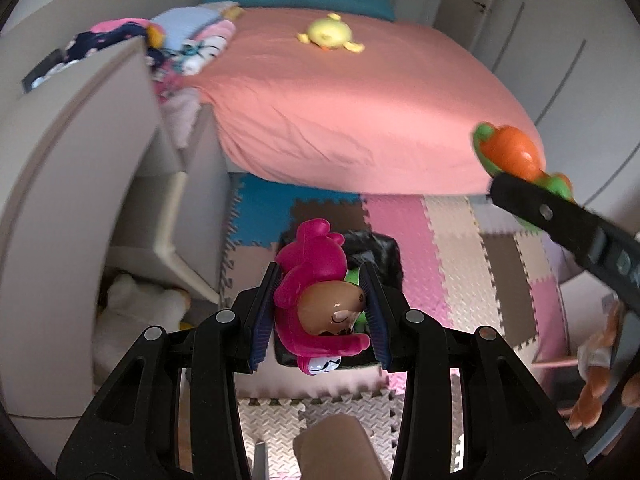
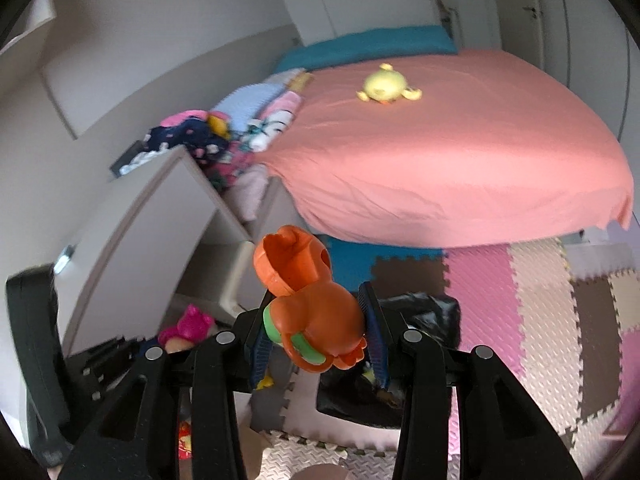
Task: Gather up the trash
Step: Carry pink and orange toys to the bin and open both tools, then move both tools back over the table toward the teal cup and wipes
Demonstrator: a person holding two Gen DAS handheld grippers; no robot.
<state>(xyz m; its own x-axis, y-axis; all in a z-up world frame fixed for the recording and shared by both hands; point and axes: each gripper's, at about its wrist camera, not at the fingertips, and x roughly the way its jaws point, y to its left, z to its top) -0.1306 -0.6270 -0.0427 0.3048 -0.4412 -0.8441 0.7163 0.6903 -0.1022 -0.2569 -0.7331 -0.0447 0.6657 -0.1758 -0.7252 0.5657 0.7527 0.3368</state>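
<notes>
My left gripper (image 1: 320,312) is shut on a magenta plastic toy figure (image 1: 316,280) with a tan face, held above a black bin lined with a bag (image 1: 380,248) on the foam floor mat. My right gripper (image 2: 316,328) is shut on an orange and green plastic toy (image 2: 308,292), held above the floor just left of the same black bin (image 2: 420,308). The right gripper with its orange toy (image 1: 516,152) shows at the right of the left wrist view. The magenta toy (image 2: 192,324) shows low left in the right wrist view.
A bed with a pink sheet (image 1: 360,100) fills the back, with a yellow plush toy (image 1: 328,34) on it. A beige cabinet (image 1: 80,160) stands left, clothes (image 1: 184,44) piled behind it. Coloured foam tiles (image 1: 460,260) cover the floor. A white plush (image 1: 132,300) lies under the cabinet.
</notes>
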